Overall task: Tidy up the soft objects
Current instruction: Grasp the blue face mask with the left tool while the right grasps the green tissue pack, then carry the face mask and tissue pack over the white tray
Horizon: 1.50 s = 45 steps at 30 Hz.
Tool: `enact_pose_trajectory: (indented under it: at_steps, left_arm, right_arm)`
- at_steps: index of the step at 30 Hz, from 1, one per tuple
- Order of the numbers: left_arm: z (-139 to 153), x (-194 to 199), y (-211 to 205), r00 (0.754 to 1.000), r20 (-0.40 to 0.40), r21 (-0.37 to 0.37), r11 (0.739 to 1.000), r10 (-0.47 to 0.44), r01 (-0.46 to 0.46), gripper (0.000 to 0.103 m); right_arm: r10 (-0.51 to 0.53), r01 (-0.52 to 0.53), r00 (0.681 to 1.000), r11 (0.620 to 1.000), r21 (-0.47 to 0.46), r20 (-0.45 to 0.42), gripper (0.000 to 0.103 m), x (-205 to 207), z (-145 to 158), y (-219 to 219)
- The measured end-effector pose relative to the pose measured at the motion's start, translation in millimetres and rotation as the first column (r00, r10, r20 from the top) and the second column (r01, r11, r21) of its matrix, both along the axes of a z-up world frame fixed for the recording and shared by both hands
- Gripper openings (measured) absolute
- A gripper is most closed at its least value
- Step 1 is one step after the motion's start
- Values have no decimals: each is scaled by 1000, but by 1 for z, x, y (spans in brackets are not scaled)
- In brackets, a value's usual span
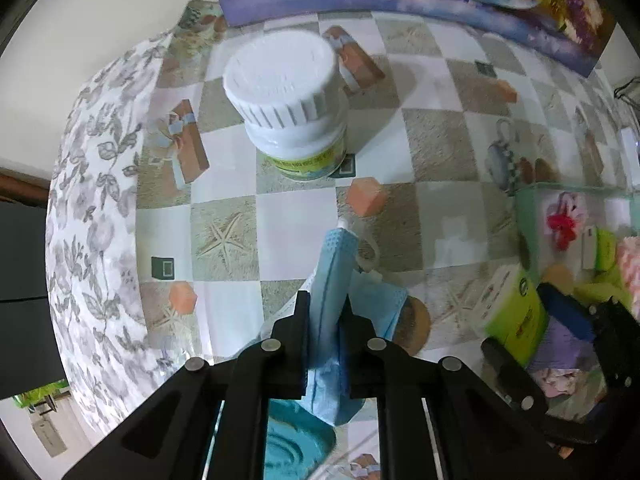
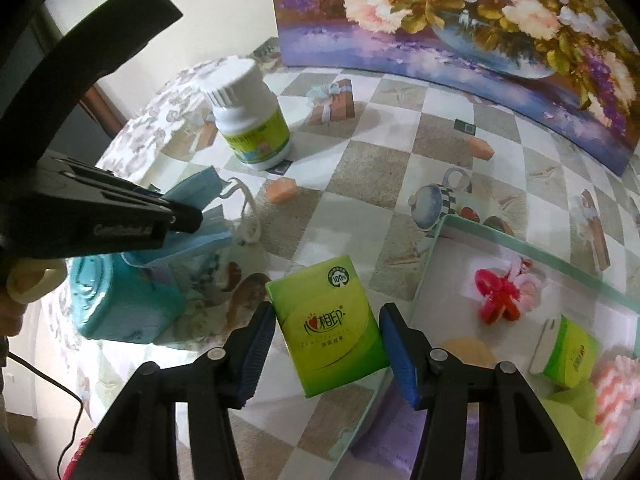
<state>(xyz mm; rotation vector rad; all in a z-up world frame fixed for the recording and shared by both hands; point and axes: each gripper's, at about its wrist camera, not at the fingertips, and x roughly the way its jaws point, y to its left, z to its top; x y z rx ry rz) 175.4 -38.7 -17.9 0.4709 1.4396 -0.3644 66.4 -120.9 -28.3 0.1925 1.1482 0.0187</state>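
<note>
Green and glossy, the tissue pack (image 2: 332, 324) sits between the right gripper's (image 2: 326, 350) blue-padded fingers (image 2: 256, 354), its long axis running forward along them and tilted a little to the left; the jaws are spread, and the left pad looks to be touching or just beside the pack's near left edge while the right pad stands slightly off its right side, so I cannot tell whether it is truly held or lying on the checked tablecloth (image 2: 372, 176). To the right of those jaws, just beside the pack, lies the pale green box (image 2: 448, 226), which already holds a second green pack (image 2: 572, 354), a red hair clip (image 2: 498, 300) and a pink-and-white soft thing at its near corner. My judgement is that the coming move turns on this: the box lies rightward and close, so the right gripper is the nearer one to carry the pack in. Meanwhile the left gripper (image 1: 326, 320) is clenched on a blue face mask (image 1: 334, 276), which stands upright between its jaws and runs forward past the tips, its ear loop (image 1: 370, 256) hanging just right of them. Ahead of the left jaws stands a white-capped bottle (image 1: 294, 104); below them sits a teal container (image 2: 120, 300).
</note>
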Motion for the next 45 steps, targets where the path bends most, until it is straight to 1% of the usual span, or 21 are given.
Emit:
enact_pose_trajectory:
  at_steps: [2, 3, 6, 8, 14, 17, 20, 21, 23, 25, 26, 28, 31, 38, 42, 45]
  left_arm:
    - [7, -4, 2, 1000, 14, -9, 1000, 10, -10, 11]
    - [15, -4, 4, 999, 23, -17, 999, 28, -27, 11]
    - [23, -10, 9, 997, 47, -26, 998, 56, -55, 10]
    - [33, -18, 9, 994, 65, -54, 995, 82, -79, 10]
    - [41, -43, 3, 986, 109, -123, 986, 129, -116, 10]
    - [47, -49, 3, 981, 126, -156, 979, 150, -130, 10]
    - [54, -55, 6, 975, 133, -213, 966, 176, -146, 10]
    - [59, -59, 7, 972, 138, -241, 958, 192, -155, 10]
    - [63, -65, 9, 966, 145, -274, 947, 215, -170, 10]
    - [68, -75, 11, 954, 149, -323, 925, 258, -200, 10]
    - [69, -78, 11, 952, 148, -337, 919, 268, -206, 10]
    - [72, -87, 13, 942, 137, -382, 894, 305, -234, 10]
    - [76, -98, 12, 928, 151, -413, 875, 340, -253, 10]
    - [89, -115, 6, 925, 201, -446, 871, 323, -207, 10]
    - [90, -121, 1, 933, 192, -462, 867, 304, -188, 10]
    - [92, -127, -6, 939, 197, -462, 872, 281, -164, 10]
  right_arm:
    - [-4, 4, 1000, 1000, 1, 14, 57, -5, 7, 1]
    - [-7, 7, 1000, 1000, 3, 20, 57, -7, 11, 0]
    - [-26, 26, 999, 1000, 13, 31, 57, -13, 19, 0]
    - [-41, 41, 998, 999, 19, 41, 57, -19, 25, -3]
    - [-96, 93, 993, 994, 52, 64, 57, -37, 39, -14]
    - [-129, 123, 989, 990, 72, 76, 57, -46, 45, -21]
    - [-167, 160, 982, 984, 81, 87, 57, -55, 51, -27]
    - [-177, 170, 980, 982, 79, 93, 57, -58, 53, -29]
    - [-196, 188, 975, 979, 79, 104, 57, -64, 58, -32]
    - [-218, 209, 969, 974, 89, 115, 57, -71, 62, -36]
    - [-226, 216, 967, 972, 93, 120, 57, -74, 64, -38]
    - [-241, 230, 961, 969, 95, 136, 57, -81, 70, -40]
    - [-275, 261, 946, 960, 97, 170, 57, -92, 82, -49]
    - [-358, 346, 910, 934, 91, 210, 57, -110, 98, -72]
    - [-411, 406, 884, 911, 69, 222, 57, -120, 104, -90]
    - [-457, 454, 859, 888, 69, 230, 57, -130, 108, -107]
